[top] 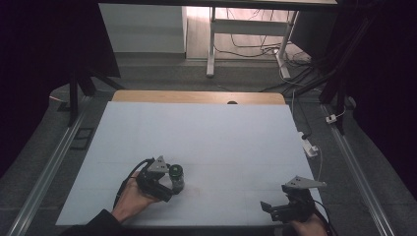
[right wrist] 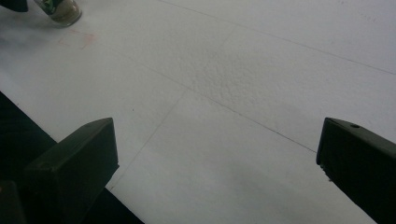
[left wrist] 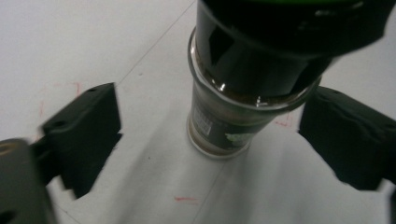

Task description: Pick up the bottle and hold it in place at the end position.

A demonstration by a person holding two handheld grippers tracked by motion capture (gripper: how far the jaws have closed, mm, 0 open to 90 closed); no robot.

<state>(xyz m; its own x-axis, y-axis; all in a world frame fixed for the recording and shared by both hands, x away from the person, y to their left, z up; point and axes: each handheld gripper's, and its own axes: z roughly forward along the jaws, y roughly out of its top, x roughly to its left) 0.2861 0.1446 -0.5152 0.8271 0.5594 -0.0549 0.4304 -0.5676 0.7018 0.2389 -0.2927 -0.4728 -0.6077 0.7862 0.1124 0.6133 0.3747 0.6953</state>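
A small glass jar [top: 176, 178] with a black lid and a dark label stands upright on the white table [top: 196, 132], at its near left. In the left gripper view the jar [left wrist: 224, 126] sits between the jaws of my left gripper [left wrist: 210, 112]. The left jaw stands well clear of the glass, and the right jaw is close beside the lid. In the high view my left gripper [top: 173, 186] reaches the jar from the near side. My right gripper [top: 268, 207] rests near the table's front right edge, open with nothing between its jaws [right wrist: 217, 135]. The jar's base [right wrist: 60, 9] shows far off.
The white sheet's front edge [right wrist: 70, 154] runs just below my right gripper, with dark space beyond it. Faint red marks [left wrist: 187, 199] lie on the sheet around the jar. Metal rails [top: 44, 172] flank the table, and a desk frame with cables [top: 246, 44] stands behind it.
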